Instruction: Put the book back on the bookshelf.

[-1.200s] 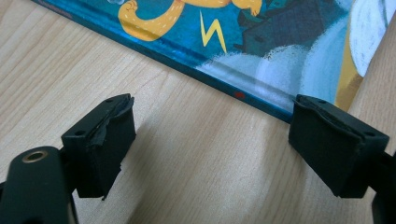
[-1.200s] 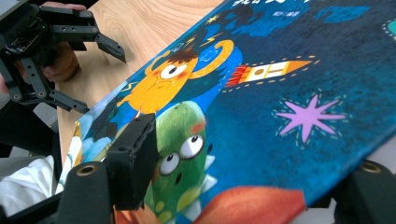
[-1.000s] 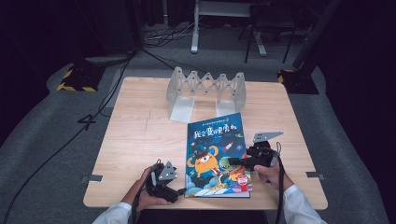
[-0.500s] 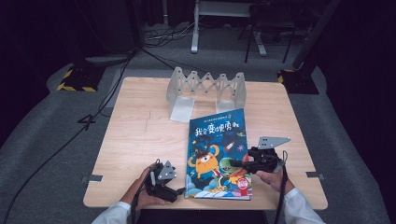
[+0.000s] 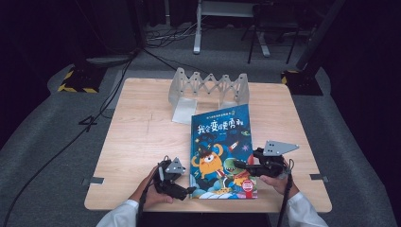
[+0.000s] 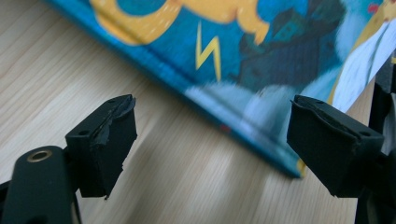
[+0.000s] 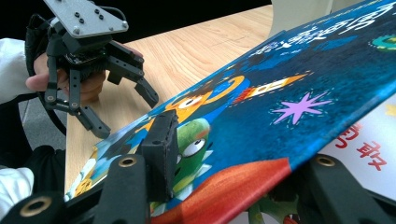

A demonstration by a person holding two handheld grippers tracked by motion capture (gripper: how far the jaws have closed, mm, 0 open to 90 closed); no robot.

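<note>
A blue picture book [image 5: 220, 142] with cartoon monsters lies on the wooden table [image 5: 142, 137], near its front edge. My right gripper [image 5: 238, 165] is shut on the cover's right edge. In the right gripper view the cover [image 7: 299, 84] is lifted, and a white page [image 7: 369, 154] with red characters shows beneath it between my jaws [image 7: 243, 158]. My left gripper [image 5: 187, 182] stands open just off the book's near left corner [image 6: 261, 56], jaws wide apart [image 6: 210, 105] and empty. The right gripper view also catches the left gripper [image 7: 128, 116], open beside the book.
A grey zigzag folding rack [image 5: 208, 87] stands at the back of the table with a pale flat sheet [image 5: 184, 111] at its foot, just beyond the book. Bare wood spreads to the left. Cables and dark stands lie on the floor around the table.
My right gripper has drawn slightly toward the person with the cover's edge in it. My left gripper has edged a little closer to the book's near left corner.
</note>
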